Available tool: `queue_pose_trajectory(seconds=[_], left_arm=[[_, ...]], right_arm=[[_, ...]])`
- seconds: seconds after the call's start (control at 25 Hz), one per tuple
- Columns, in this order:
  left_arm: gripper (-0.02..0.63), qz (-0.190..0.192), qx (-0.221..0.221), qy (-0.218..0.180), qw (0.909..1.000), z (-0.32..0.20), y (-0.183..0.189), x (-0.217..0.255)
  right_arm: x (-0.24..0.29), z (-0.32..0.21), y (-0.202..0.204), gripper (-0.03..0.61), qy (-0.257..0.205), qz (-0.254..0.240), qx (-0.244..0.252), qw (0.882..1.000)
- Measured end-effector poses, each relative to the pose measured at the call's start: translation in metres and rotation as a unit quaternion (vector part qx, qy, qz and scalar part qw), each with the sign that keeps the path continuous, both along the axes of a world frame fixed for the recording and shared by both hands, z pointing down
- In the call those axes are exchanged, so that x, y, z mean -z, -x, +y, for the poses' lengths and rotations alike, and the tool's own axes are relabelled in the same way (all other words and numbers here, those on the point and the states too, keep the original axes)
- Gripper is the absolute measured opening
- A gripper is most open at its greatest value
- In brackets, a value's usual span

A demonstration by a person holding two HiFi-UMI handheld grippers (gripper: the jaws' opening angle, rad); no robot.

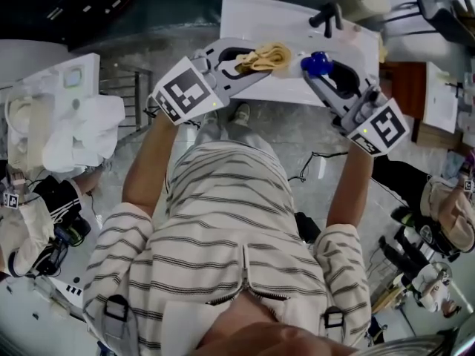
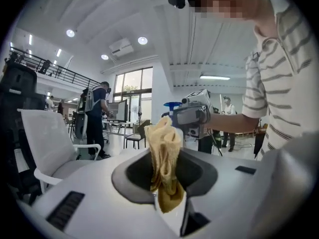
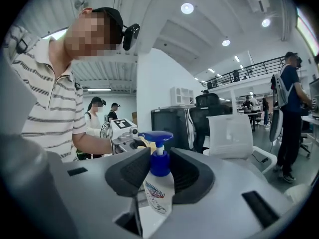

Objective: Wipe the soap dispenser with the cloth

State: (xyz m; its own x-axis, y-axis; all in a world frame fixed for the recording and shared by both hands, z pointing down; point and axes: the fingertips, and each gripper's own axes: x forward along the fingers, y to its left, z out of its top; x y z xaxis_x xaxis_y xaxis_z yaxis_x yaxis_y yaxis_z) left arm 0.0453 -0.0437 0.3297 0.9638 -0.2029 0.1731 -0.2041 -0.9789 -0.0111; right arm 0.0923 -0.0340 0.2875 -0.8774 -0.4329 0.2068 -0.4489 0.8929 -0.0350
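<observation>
head cam: steep down over person's torso to desk (image 1: 260,17) | L gripper (image 1: 256,61) cam: close, ~level, faces R gripper (image 1: 318,71) + person | R gripper cam: opposite way, faces L gripper | shared: both grippers, person

We see the cloth (image 2: 165,153), a mustard-yellow ribbed rag, bunched into a standing fold and pinched between the jaws of the left gripper (image 2: 167,183), its top poking up past them. The soap dispenser (image 3: 158,185), a pale bottle with a printed label and a blue pump head, stands upright, clamped in the right gripper (image 3: 157,198). We find the two near each other but apart.
</observation>
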Motion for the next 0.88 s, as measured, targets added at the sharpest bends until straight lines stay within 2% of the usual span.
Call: queue_pose_trajectory(seconds=[0.2,0.44,0.88], left_arm=[[0.100,-0.026,-0.014,-0.014,0.9995,0.005,-0.010,-0.007],[0.100,-0.030,-0.045,-0.011,0.9985,0.006,-0.016,-0.010],[0.100,-0.009,-0.103,0.003,0.9947,0.003,-0.026,-0.016]], right_arm=[[-0.003,0.008,0.003,0.123,0.002,0.003,0.015,1.000],[0.000,0.016,0.005,0.123,0.004,-0.003,0.031,0.999],[0.000,0.024,0.008,0.122,0.011,-0.016,0.051,0.998]])
